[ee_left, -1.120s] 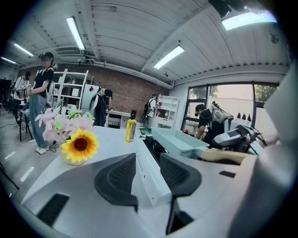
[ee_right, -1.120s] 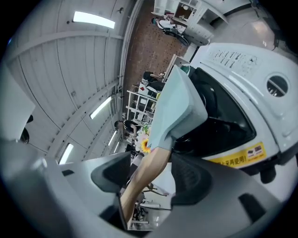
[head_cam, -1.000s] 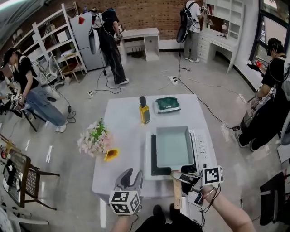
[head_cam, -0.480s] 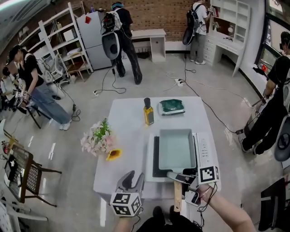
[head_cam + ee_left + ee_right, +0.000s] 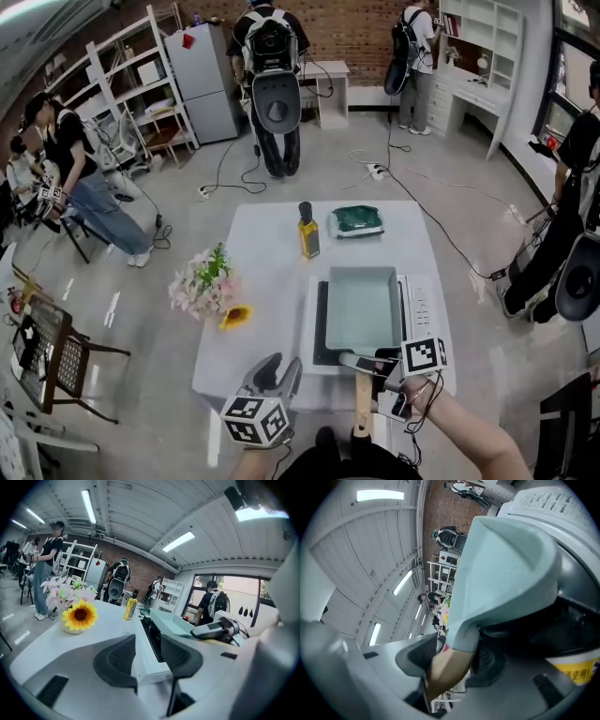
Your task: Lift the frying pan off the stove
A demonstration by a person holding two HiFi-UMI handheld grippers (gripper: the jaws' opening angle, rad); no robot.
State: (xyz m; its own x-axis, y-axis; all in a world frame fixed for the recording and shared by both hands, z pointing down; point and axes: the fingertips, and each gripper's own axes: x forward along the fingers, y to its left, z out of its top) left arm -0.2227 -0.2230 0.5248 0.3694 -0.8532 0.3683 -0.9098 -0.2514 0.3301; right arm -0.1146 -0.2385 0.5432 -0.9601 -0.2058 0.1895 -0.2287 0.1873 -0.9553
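A pale teal rectangular frying pan [image 5: 361, 305] sits on the white stove [image 5: 424, 309] at the table's right side. Its wooden handle [image 5: 362, 403] points toward me past the front edge. My right gripper [image 5: 367, 364] straddles the handle where it meets the pan. In the right gripper view the jaws are closing, and the pads of this gripper [image 5: 454, 658] touch both sides of the handle [image 5: 447, 667] under the pan [image 5: 501, 559]. My left gripper [image 5: 278, 367] hovers open at the table's front edge, left of the stove. Nothing is between the jaws of the left gripper [image 5: 147, 656].
On the white table [image 5: 262, 272] stand a yellow oil bottle [image 5: 305, 234], a green cloth on a tray [image 5: 356, 219], a vase of flowers [image 5: 202, 281] and a sunflower [image 5: 232, 317]. People stand around the room, and cables lie on the floor.
My right gripper slid left over the handle to the pan's neck and its jaws narrowed around it. The left gripper stayed put. A person at the back walked right.
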